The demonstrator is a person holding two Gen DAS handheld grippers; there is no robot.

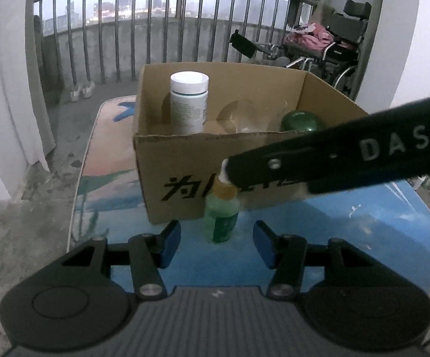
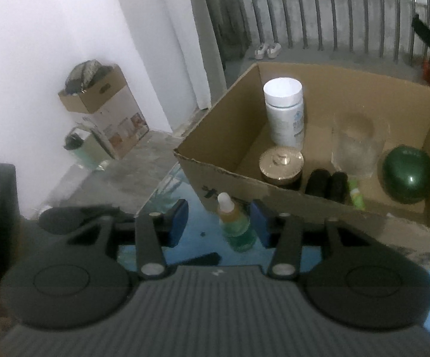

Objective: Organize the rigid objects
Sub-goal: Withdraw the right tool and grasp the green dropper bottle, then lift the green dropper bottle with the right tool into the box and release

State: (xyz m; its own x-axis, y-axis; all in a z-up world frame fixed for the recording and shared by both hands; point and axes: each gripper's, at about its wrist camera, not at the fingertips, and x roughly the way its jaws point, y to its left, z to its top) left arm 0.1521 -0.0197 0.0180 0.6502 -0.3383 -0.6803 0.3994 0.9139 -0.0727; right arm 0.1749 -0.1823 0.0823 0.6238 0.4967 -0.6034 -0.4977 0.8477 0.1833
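My right gripper [image 2: 219, 223] spread around the little green bottle [image 2: 238, 226], not pinching | left gripper [image 1: 216, 244] spread, bottle just ahead | bottle on table beside box [image 2: 215, 175] | looks light, slippery, tippy; I'd grab its fat middle.

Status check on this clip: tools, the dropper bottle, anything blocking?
Left tool open, empty. Right tool open around small green dropper bottle with white cap, pads not pressing. Bottle upright on blue table, outside brown cardboard box. Box's near wall in the way.
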